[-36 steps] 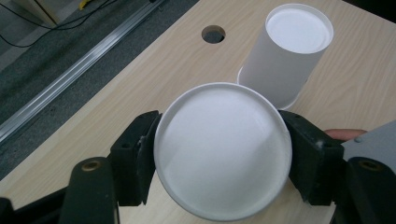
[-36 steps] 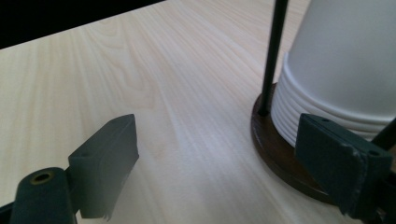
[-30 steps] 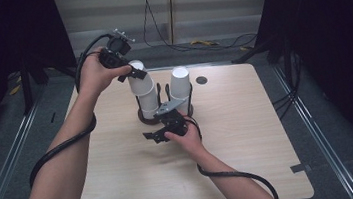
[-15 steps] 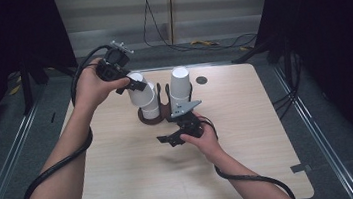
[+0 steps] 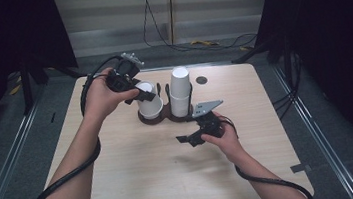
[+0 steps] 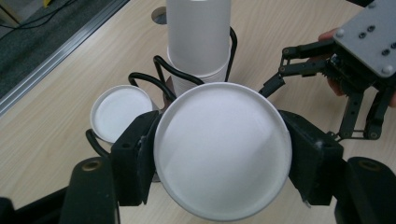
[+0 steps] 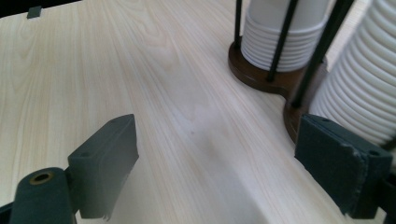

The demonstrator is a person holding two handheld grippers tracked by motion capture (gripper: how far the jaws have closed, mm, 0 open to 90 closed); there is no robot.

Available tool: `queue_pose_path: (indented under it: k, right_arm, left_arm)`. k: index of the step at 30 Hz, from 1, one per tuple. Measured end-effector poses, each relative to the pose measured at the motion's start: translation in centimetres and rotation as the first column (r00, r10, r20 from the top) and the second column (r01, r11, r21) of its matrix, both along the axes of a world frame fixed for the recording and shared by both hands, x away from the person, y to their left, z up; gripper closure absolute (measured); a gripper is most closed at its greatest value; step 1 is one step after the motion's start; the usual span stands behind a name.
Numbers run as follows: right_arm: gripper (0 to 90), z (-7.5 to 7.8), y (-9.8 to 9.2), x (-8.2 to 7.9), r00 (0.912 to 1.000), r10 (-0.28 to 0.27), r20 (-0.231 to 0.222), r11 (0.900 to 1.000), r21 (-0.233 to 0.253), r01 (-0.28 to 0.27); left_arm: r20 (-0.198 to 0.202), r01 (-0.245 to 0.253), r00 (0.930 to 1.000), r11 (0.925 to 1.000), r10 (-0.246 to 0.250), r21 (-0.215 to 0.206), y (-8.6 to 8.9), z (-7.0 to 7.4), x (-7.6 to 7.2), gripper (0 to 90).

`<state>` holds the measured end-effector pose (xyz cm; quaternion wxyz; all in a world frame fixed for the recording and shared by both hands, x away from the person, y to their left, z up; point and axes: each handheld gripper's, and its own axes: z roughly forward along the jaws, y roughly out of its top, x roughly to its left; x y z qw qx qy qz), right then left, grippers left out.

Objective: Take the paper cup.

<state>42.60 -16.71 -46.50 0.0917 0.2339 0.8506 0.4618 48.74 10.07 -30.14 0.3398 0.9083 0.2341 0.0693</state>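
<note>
My left gripper (image 5: 142, 91) is shut on a white paper cup (image 5: 146, 89), held tilted just above the shorter left stack of cups (image 5: 149, 110). In the left gripper view the cup (image 6: 219, 130) sits between both jaws, its round end facing the camera, with the left stack's top (image 6: 120, 114) below it. Both stacks stand in a cup holder with a brown base (image 5: 166, 116) and black wire rods; the right stack (image 5: 180, 91) is taller. My right gripper (image 5: 189, 138) is open and holds nothing, low over the table just right of the holder (image 7: 268, 74).
The table (image 5: 139, 184) is light wood, with a round hole (image 5: 201, 80) near its far edge and a small tape mark (image 5: 298, 168) at the near right. Cables trail from both grippers across the near side. Dark floor and rails surround the table.
My right gripper has drawn back from the holder's base, moving right and toward me. The left gripper has sunk slightly over the left stack, still holding the cup.
</note>
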Motion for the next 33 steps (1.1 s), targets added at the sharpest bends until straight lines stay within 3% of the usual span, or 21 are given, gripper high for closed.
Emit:
queue_pose_path:
  k: [12,20,26,33]
  right_arm:
    - [12.8,0.0,-3.4,-0.8,0.9991,-0.038,-0.016,0.999,0.006,0.038]
    - [12.8,0.3,-4.4,-1.1,0.9988,-0.043,-0.026,0.999,-0.005,0.043]
    - [12.8,0.6,-4.7,-1.2,0.9994,-0.020,-0.029,1.000,0.013,0.020]
    - [12.8,0.2,-4.9,-0.8,0.9991,-0.013,-0.041,1.000,0.023,0.014]
  left_arm:
    - [0.003,0.042,0.9991,0.9991,-0.042,0.002,-1.4,-0.8,-1.1,33.4]
    - [0.006,0.103,0.9947,0.9945,-0.103,-0.015,-2.7,-1.7,-2.0,33.3]
    - [-0.005,0.146,0.9892,0.9892,-0.146,0.000,-3.9,-2.8,-2.2,33.3]
    - [-0.010,0.162,0.9867,0.9868,-0.162,0.000,-4.5,-3.6,-2.0,33.3]
